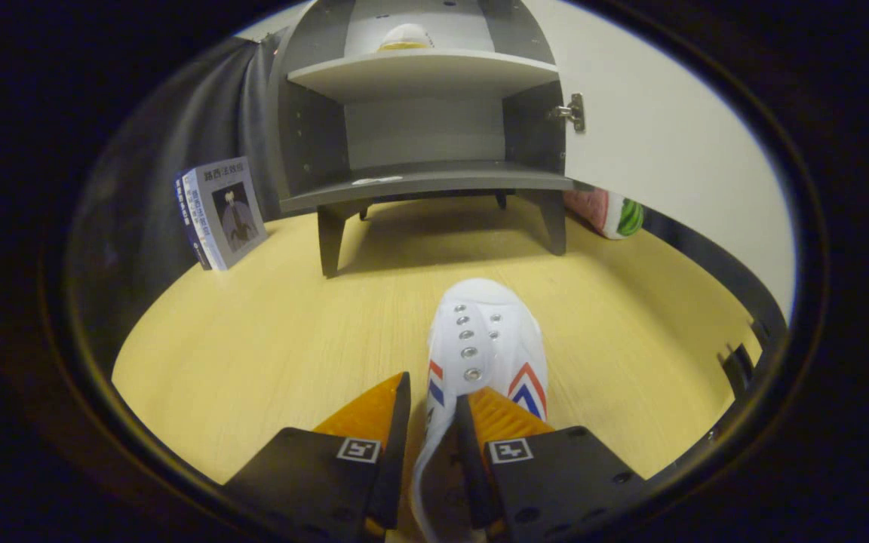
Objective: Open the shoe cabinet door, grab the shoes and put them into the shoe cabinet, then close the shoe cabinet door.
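The gripper is gripping the white shoe: the fingers are standing nearly closed, pinching one side of the shoe's collar, one finger outside it and the other down inside the opening. Holding by the rim probably keeps the sole free to slide onto a shelf.

The shoe is sitting just ahead of the fingers, over the tabletop and in front of the shoe cabinet; cannot tell whether the sole is touching the wood. Its long axis is running straight away from the gripper, toe pointing at the cabinet's lower shelf.

The cabinet door is standing swung open to the cabinet's right, leaving the bay clear. Another shoe is already resting on the upper shelf.
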`<act>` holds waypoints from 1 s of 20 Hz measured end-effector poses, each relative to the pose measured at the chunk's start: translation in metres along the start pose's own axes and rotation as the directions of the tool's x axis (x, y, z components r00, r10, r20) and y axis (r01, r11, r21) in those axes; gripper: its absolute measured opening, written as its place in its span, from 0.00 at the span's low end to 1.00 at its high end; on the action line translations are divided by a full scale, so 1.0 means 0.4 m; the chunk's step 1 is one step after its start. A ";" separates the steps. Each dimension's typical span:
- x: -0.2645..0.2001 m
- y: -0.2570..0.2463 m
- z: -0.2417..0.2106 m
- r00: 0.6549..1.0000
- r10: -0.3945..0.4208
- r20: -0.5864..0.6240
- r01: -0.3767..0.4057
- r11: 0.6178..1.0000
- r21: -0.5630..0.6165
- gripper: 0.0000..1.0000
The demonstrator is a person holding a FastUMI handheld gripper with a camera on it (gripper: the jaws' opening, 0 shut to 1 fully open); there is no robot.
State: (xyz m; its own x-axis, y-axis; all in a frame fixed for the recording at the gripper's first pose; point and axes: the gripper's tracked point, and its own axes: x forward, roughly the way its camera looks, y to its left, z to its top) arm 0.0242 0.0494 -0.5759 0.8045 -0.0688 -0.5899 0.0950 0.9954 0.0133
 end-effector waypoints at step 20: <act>-0.086 -0.036 0.111 0.996 0.089 0.018 -0.089 0.996 0.023 0.03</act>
State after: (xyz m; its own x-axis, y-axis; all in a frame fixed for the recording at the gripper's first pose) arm 0.0213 0.0344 -0.5201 0.8204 0.0186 -0.5715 0.0361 0.9958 0.0842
